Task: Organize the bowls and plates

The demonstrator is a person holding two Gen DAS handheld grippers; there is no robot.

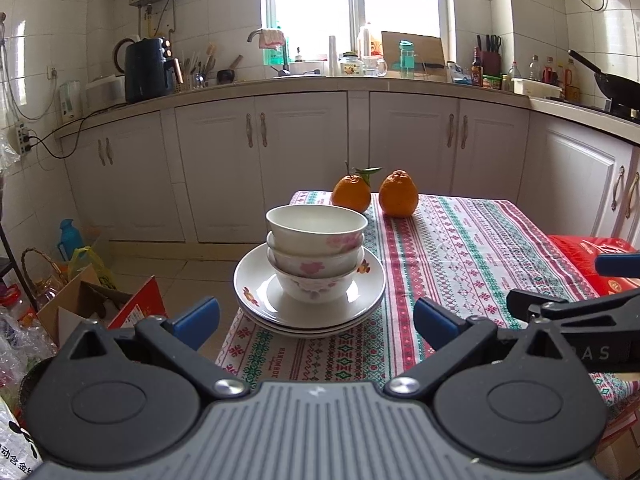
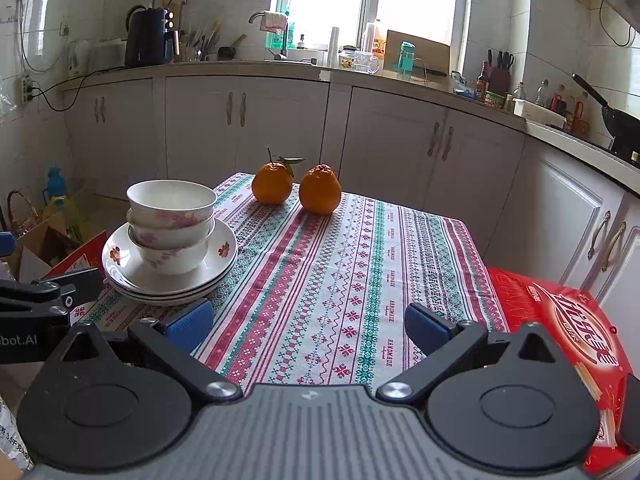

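Three white bowls with pink flowers are nested upright on a stack of white plates at the near left part of the patterned tablecloth. My left gripper is open and empty, just short of the plates, facing them. In the right wrist view the bowls and plates stand to the left. My right gripper is open and empty over the cloth, to the right of the stack.
Two oranges sit at the far edge of the table, behind the stack. A red package lies at the table's right. Cardboard boxes and bags fill the floor at left. Kitchen cabinets stand beyond.
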